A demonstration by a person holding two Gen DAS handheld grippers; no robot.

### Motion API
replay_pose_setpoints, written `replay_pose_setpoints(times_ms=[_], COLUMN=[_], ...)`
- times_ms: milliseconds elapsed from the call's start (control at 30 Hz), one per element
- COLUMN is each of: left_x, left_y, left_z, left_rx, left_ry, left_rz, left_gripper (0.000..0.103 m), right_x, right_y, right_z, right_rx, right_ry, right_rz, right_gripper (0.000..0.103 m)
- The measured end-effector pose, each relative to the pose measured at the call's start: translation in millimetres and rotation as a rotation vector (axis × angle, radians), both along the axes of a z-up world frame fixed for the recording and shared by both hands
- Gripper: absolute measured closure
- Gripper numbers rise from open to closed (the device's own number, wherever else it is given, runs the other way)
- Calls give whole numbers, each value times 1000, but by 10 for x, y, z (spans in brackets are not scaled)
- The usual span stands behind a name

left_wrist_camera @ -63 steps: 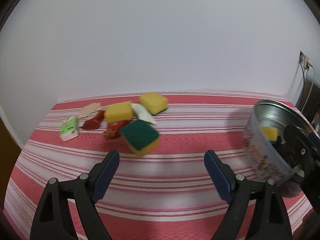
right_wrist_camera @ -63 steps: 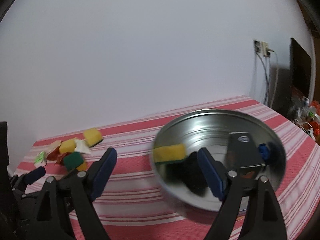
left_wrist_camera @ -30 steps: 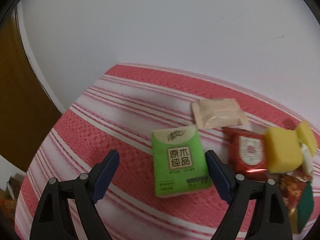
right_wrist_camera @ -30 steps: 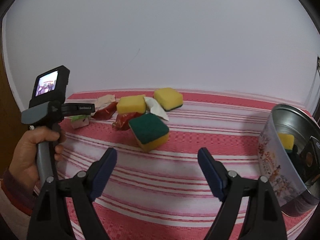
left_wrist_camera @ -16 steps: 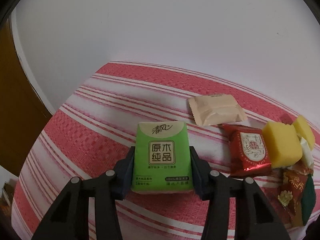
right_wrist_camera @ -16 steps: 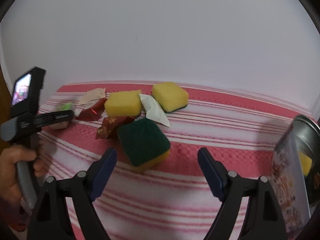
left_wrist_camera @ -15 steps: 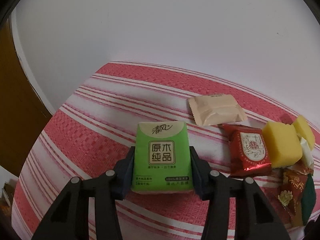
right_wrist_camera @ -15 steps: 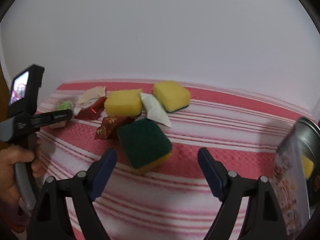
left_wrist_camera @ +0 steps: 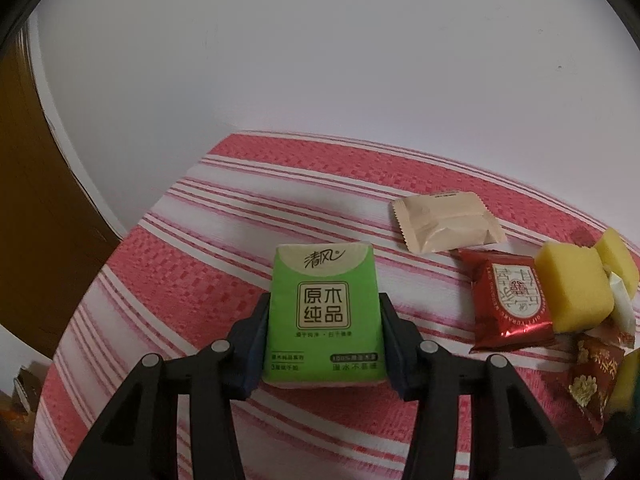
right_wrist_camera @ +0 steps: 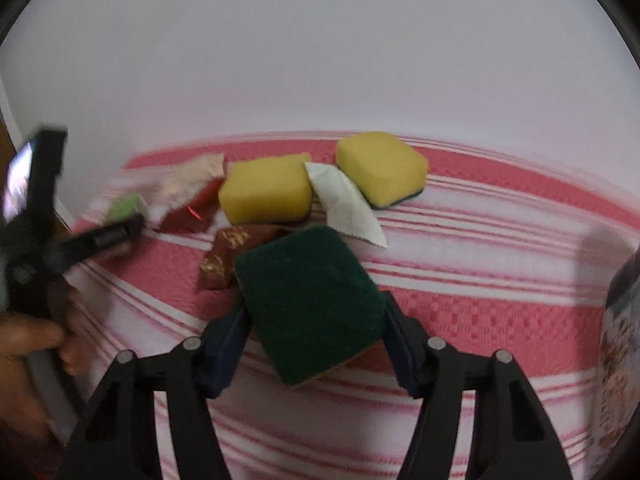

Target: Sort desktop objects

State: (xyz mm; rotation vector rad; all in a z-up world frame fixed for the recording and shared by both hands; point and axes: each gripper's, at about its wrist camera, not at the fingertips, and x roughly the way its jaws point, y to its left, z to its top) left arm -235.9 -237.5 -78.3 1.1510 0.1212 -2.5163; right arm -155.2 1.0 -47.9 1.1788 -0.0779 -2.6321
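In the left wrist view my left gripper [left_wrist_camera: 324, 340] is shut on a green tissue pack [left_wrist_camera: 323, 312], with a pad pressed against each long side, low over the red-and-white striped cloth [left_wrist_camera: 192, 280]. In the right wrist view my right gripper [right_wrist_camera: 312, 320] has its jaws closing on a sponge with a dark green top [right_wrist_camera: 308, 300]. The sponge lies corner-on between the pads, and both pads touch its sides. At the left edge of that view a hand [right_wrist_camera: 28, 340] holds the other gripper, with the tissue pack [right_wrist_camera: 126, 206] at its tip.
Behind the green sponge lie two yellow sponges [right_wrist_camera: 266, 194] [right_wrist_camera: 380, 166], a white packet [right_wrist_camera: 344, 204], a dark red packet [right_wrist_camera: 228, 256] and a red packet [left_wrist_camera: 512, 304]. A beige packet [left_wrist_camera: 446, 222] lies near the wall. A patterned metal tin [right_wrist_camera: 620, 340] stands at the right edge.
My left gripper closed on the green tissue pack, then held still. My right gripper came forward and down to the green sponge, and its jaws narrowed onto it.
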Motion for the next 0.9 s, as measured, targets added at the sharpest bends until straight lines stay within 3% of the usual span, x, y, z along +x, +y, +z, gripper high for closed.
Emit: replay_pose_setpoints(times_ms=[133, 367, 600, 900], left_x=[135, 392, 694, 915], left_y=[97, 414, 806, 1176], left_z=[56, 99, 187, 209], left_rx=[-42, -11, -8, 7], left_ry=[21, 43, 88, 86], left_rz=[-4, -57, -112, -172], left_gripper=[51, 51, 51, 51], right_x=[117, 156, 295, 582], right_y=[64, 42, 130, 375], right_z=[86, 92, 138, 255], right_rx=[27, 116, 133, 158], right_ry=[66, 101, 138, 185], right_rz=[-20, -41, -80, -123], right_gripper=[40, 40, 40, 40])
